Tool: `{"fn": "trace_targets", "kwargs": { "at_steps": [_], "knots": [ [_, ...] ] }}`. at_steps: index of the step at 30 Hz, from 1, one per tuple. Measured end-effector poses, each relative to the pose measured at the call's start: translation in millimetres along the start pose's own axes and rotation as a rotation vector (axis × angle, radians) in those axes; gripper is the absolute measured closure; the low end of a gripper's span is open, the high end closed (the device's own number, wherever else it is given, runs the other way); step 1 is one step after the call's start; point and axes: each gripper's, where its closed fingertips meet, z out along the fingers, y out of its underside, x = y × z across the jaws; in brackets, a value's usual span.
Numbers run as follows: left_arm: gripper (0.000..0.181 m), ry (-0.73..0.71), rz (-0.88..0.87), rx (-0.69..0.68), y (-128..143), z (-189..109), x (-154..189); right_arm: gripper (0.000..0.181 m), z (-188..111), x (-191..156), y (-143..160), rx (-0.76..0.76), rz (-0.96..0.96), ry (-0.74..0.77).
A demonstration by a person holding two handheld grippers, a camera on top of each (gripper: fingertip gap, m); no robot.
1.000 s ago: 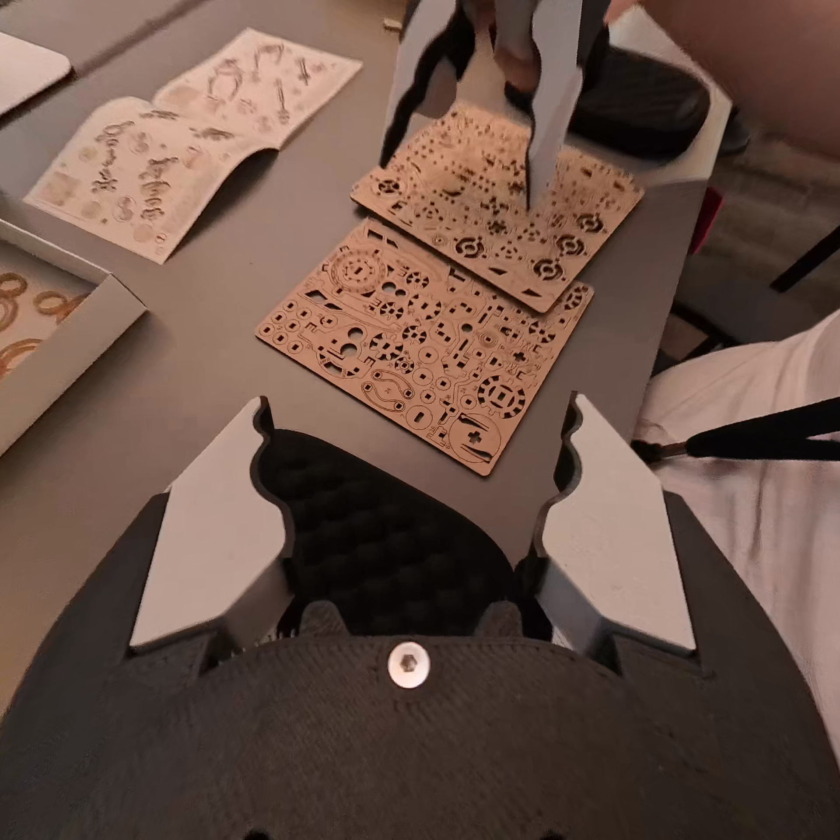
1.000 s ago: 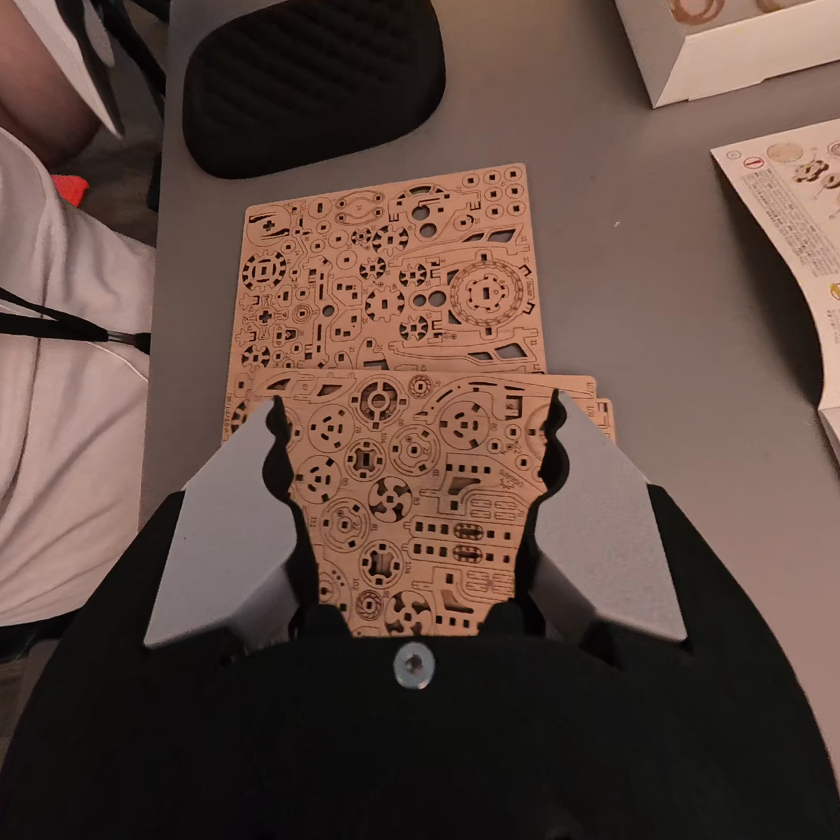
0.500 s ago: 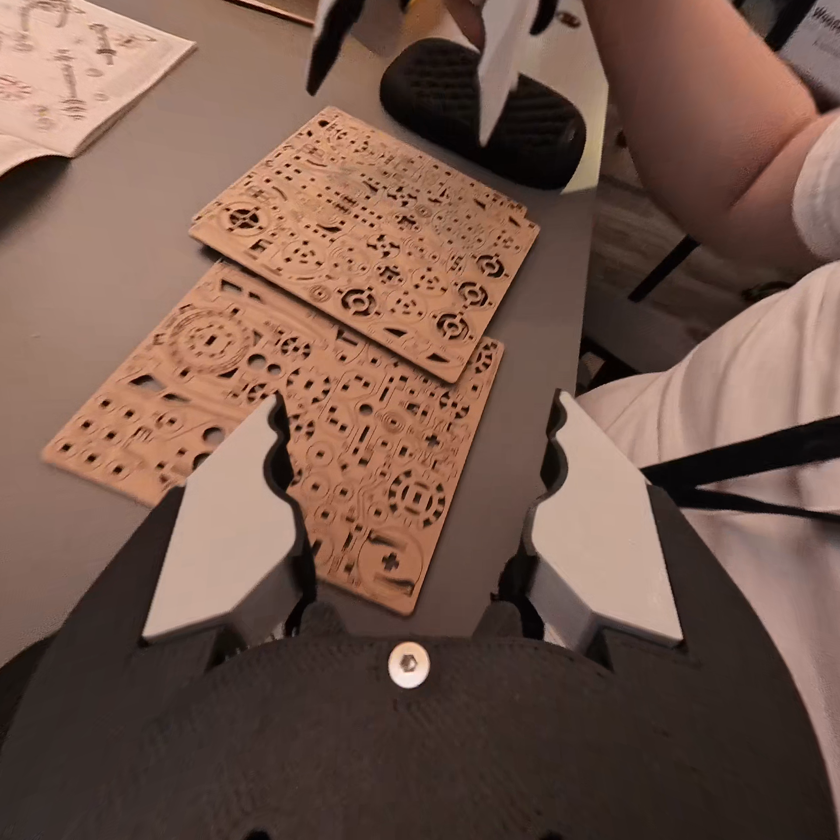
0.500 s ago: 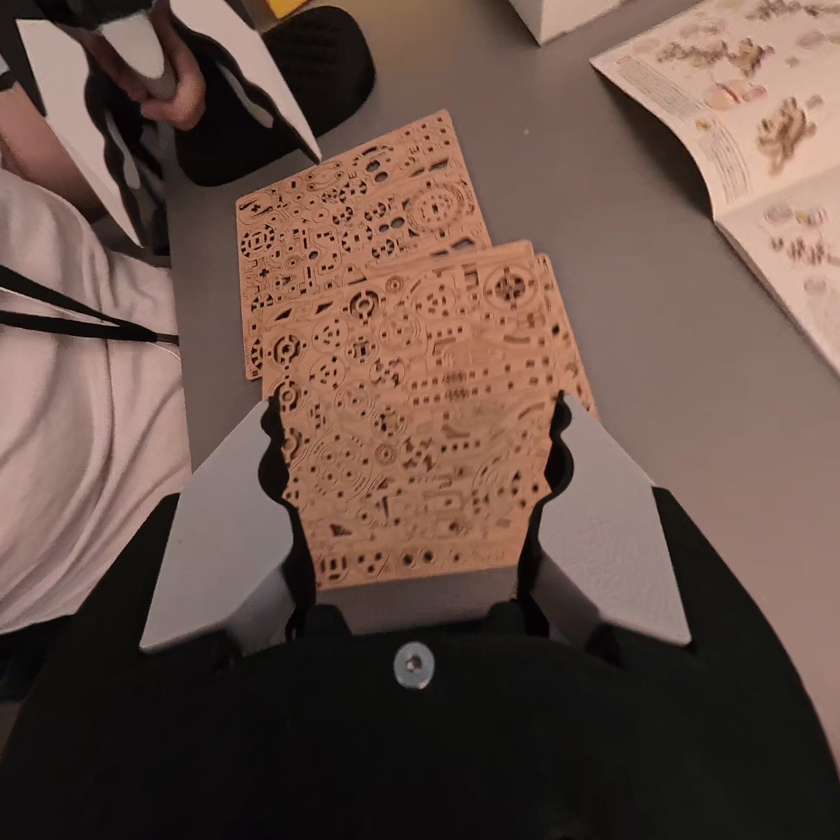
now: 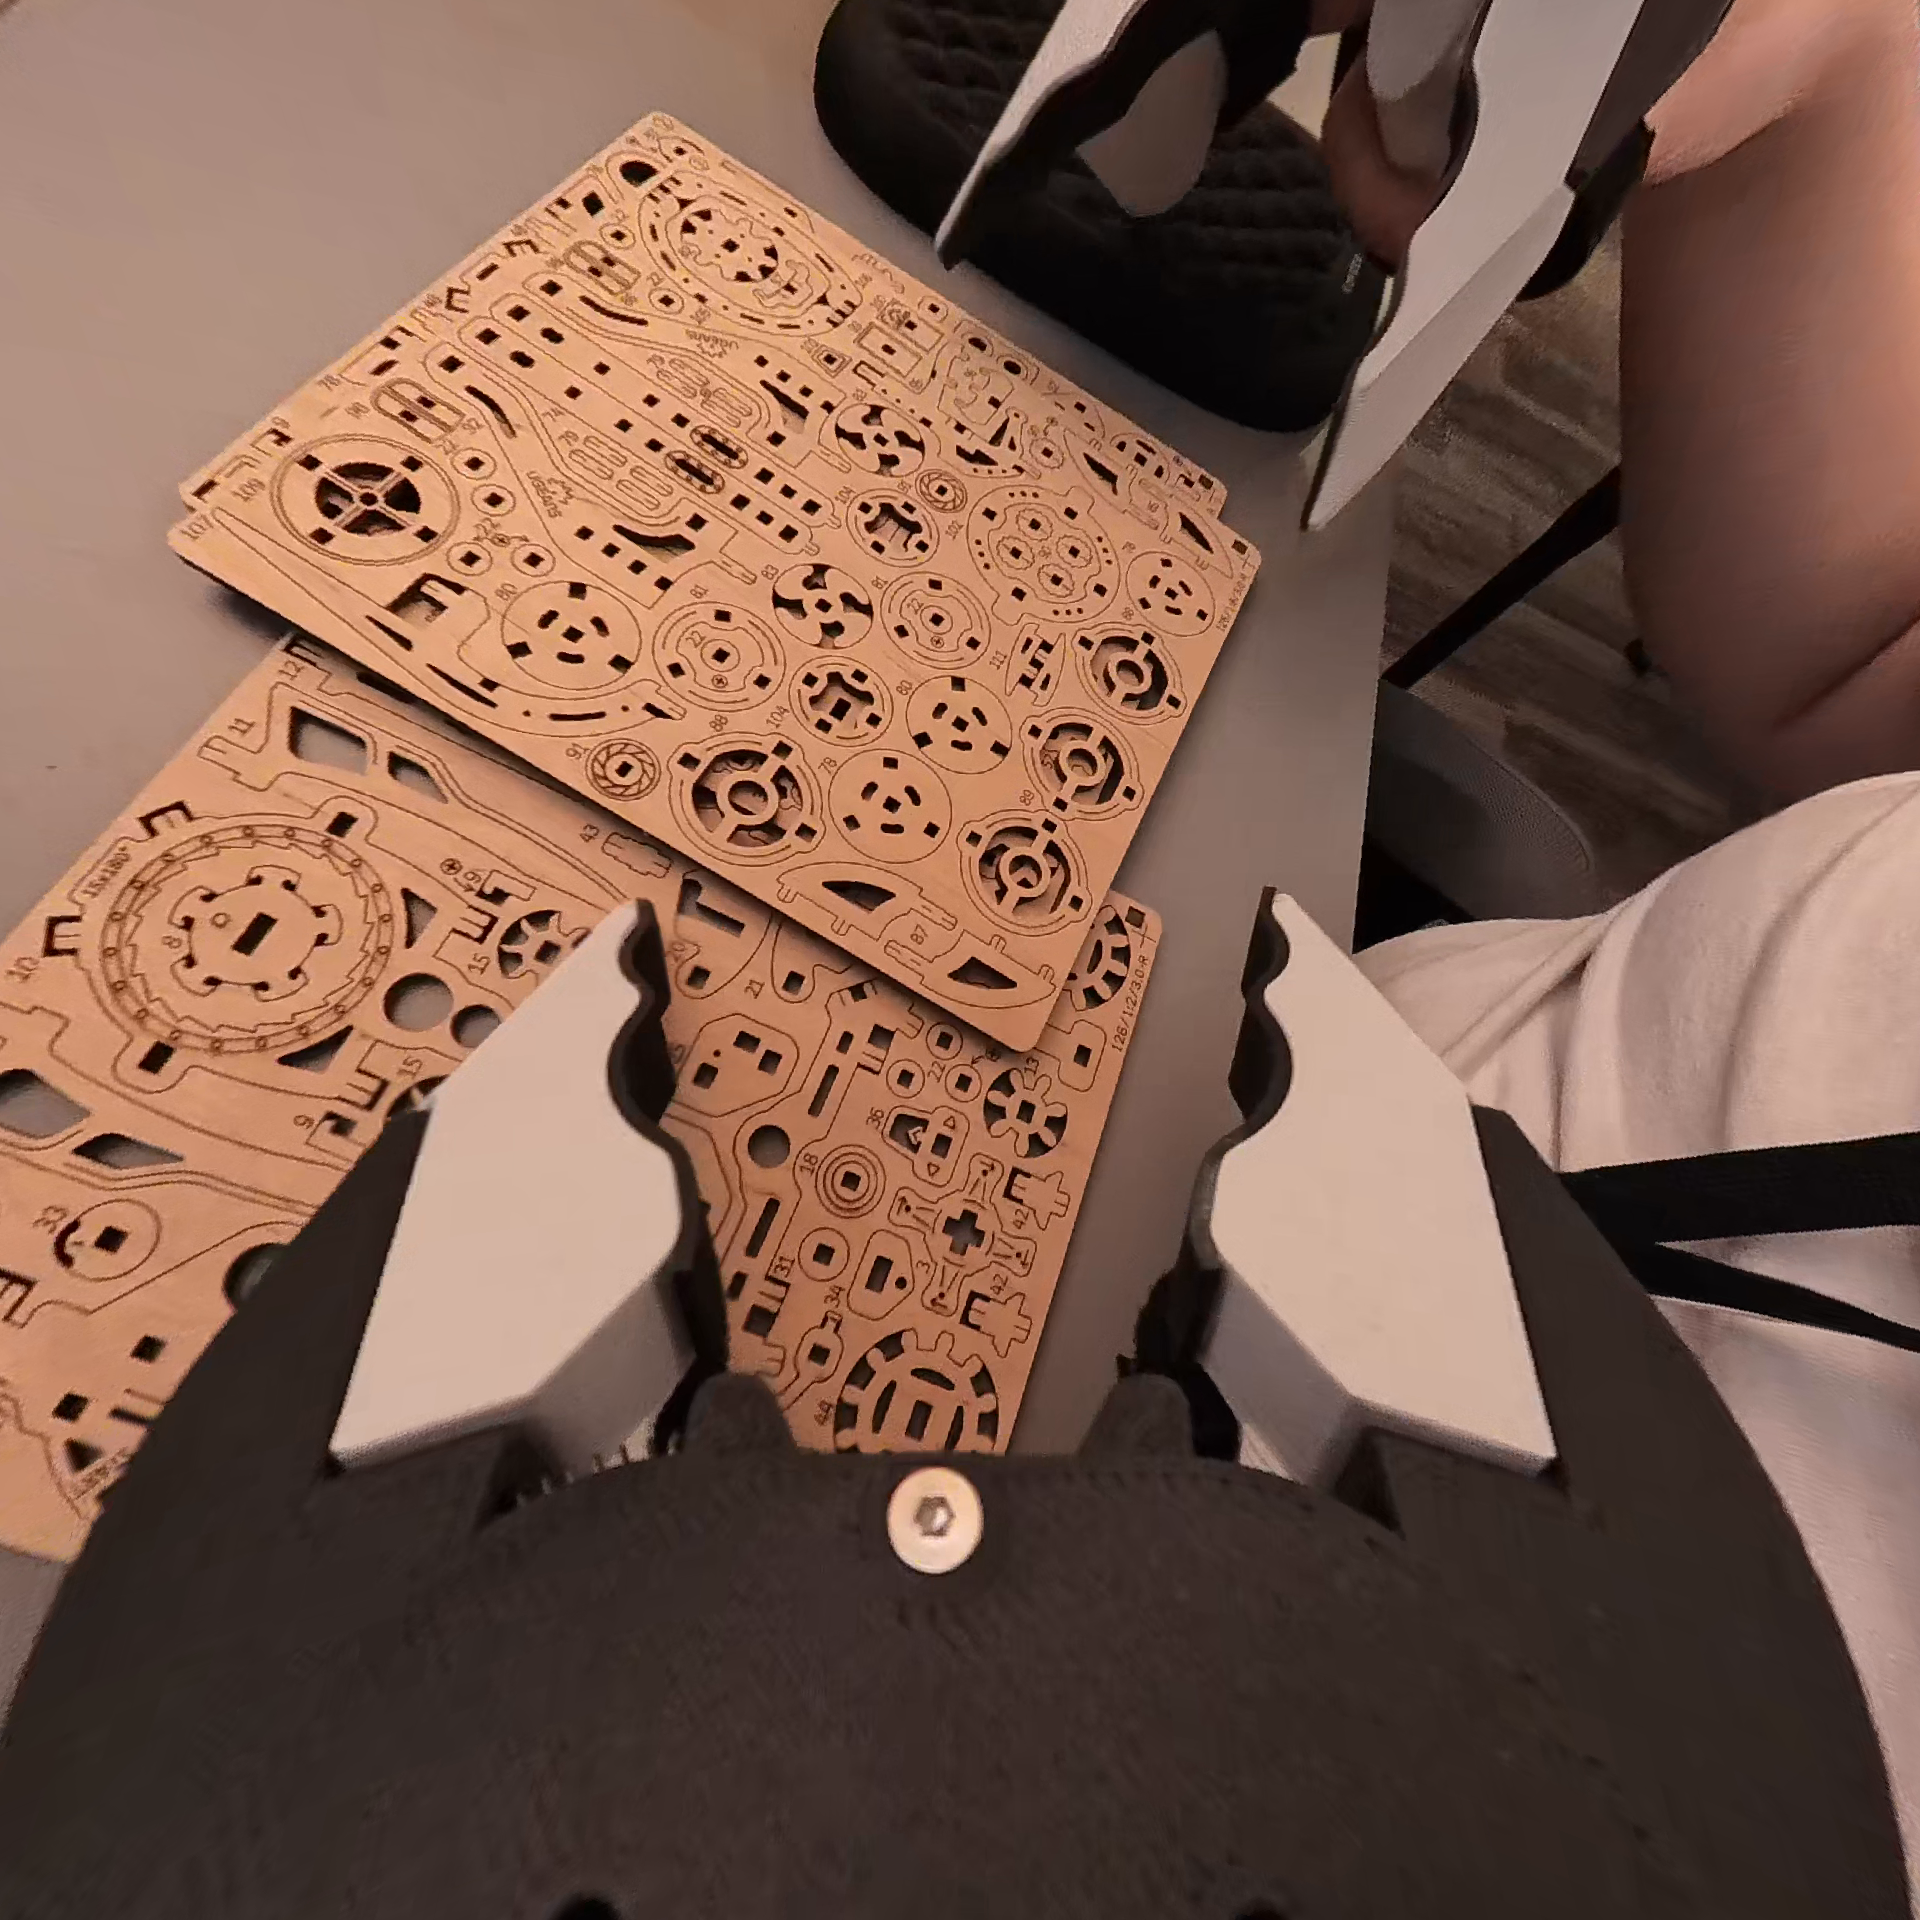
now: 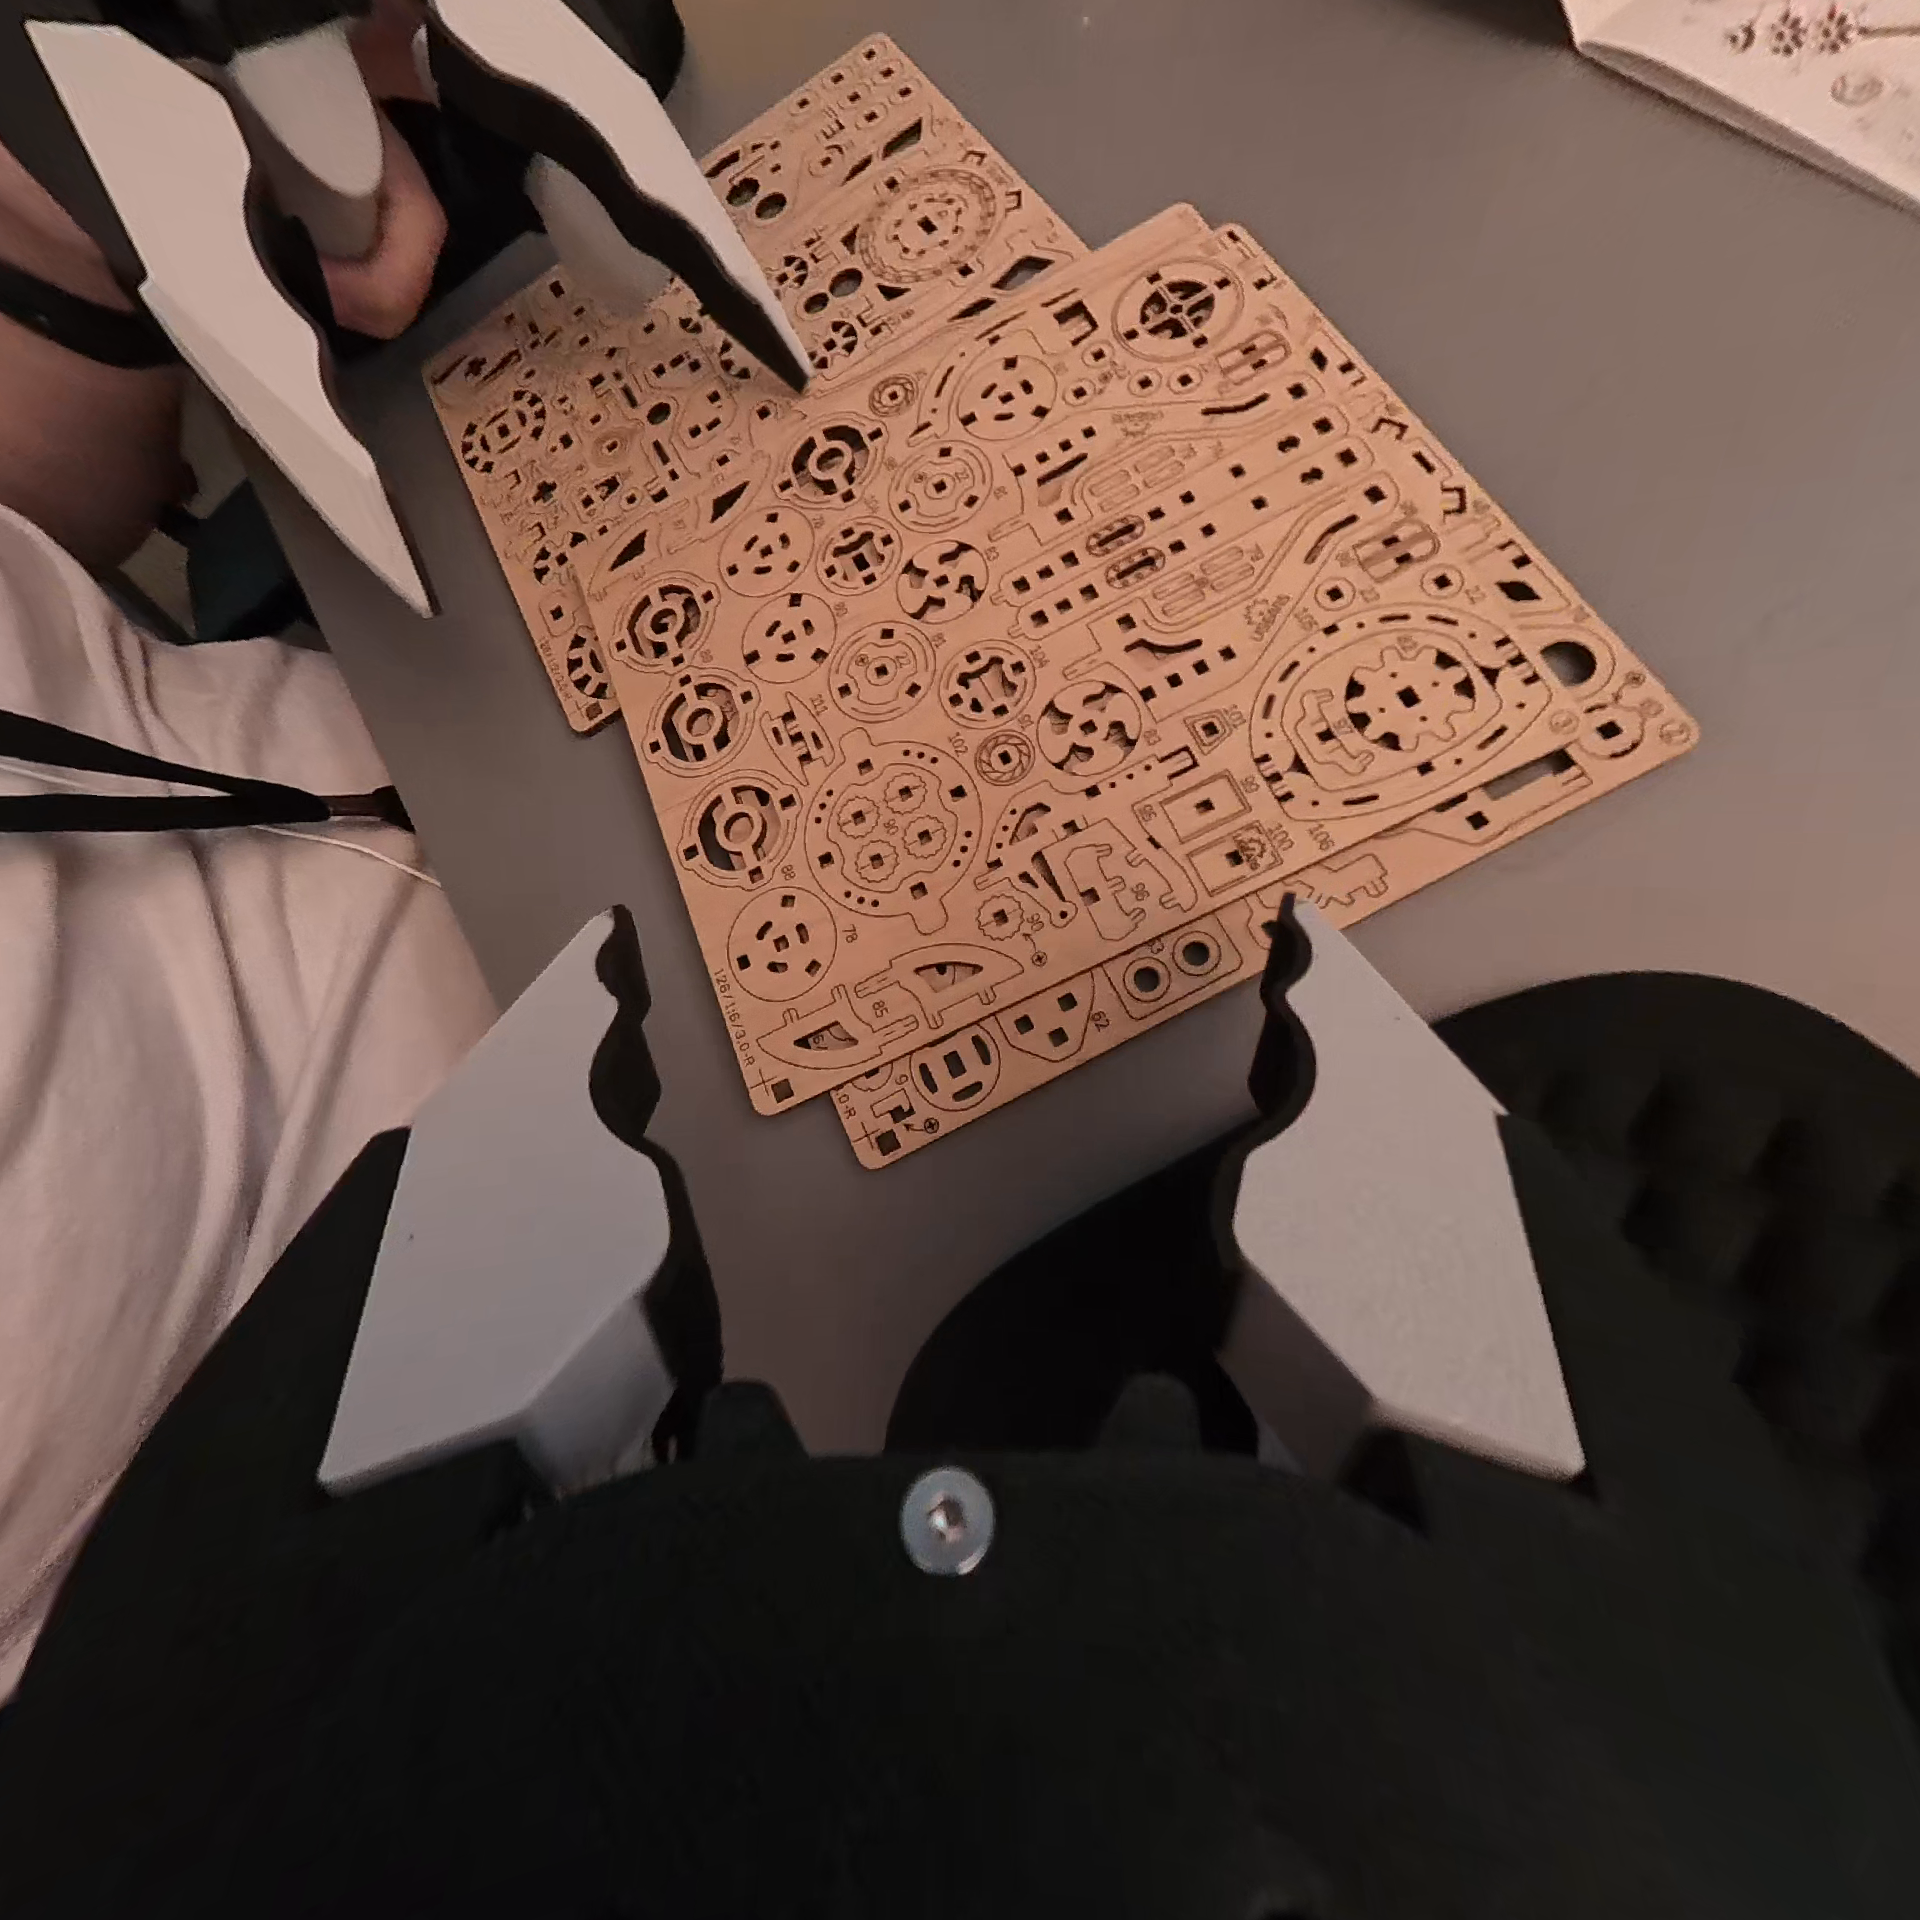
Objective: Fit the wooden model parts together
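Flat laser-cut wooden part sheets lie on the grey table (image 5: 156, 208). A near sheet (image 5: 260, 1039) is partly overlapped by a far stack of two sheets (image 5: 727, 582). My left gripper (image 5: 956, 914) is open and empty, hovering just above the near sheet's right end. In the right wrist view the stack (image 6: 1091, 675) lies ahead, with the other sheet (image 6: 914, 218) beyond it. My right gripper (image 6: 956, 909) is open and empty, above the stack's near corner. Each gripper shows in the other's view, the right (image 5: 1132, 384) and the left (image 6: 608, 494), both open.
A black foam pad (image 5: 1143, 260) lies at the table edge past the sheets, and under my right gripper (image 6: 1714, 1143). An open booklet (image 6: 1766, 83) lies farther out. The table edge (image 5: 1371, 727) runs beside a person in a white shirt (image 5: 1662, 1039) with a black strap. The left gripper is farther from the stack (image 6: 1091, 675), some 12 cm, than the right, some 6 cm. The left camera catches it too, in the left wrist view (image 5: 843, 438).
My left gripper has moved forward and down over the near sheet. My right gripper has drawn back from over the stack to the black pad. Both stayed open.
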Motion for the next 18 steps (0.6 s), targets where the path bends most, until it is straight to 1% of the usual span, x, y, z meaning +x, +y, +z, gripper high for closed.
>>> {"fn": "trace_targets", "kwargs": {
  "at_steps": [4, 7, 11, 12, 15, 18],
  "knots": [
    [0.072, 0.003, 0.006, -0.012, 0, 6, 5, 0.063, -1, 2, -1, 0.027, 0.036, 0.008],
    [0.071, 0.007, -0.002, -0.003, -1, 8, 7, 0.063, -1, 1, 1, 0.018, 0.048, 0.009],
    [0.071, 0.009, -0.013, 0.013, -3, 9, 9, 0.063, 0, 1, 5, -0.027, 0.062, 0.042],
    [0.074, 0.016, -0.016, 0.016, -3, 9, 10, 0.065, 1, 1, 6, -0.045, 0.078, 0.055],
    [0.072, 0.026, -0.020, 0.017, -4, 9, 14, 0.068, 5, -7, 8, -0.087, 0.151, 0.043],
    [0.070, 0.022, -0.008, 0.007, -3, 10, 17, 0.069, 6, -7, 9, -0.119, 0.167, 0.080]
  ]
}}
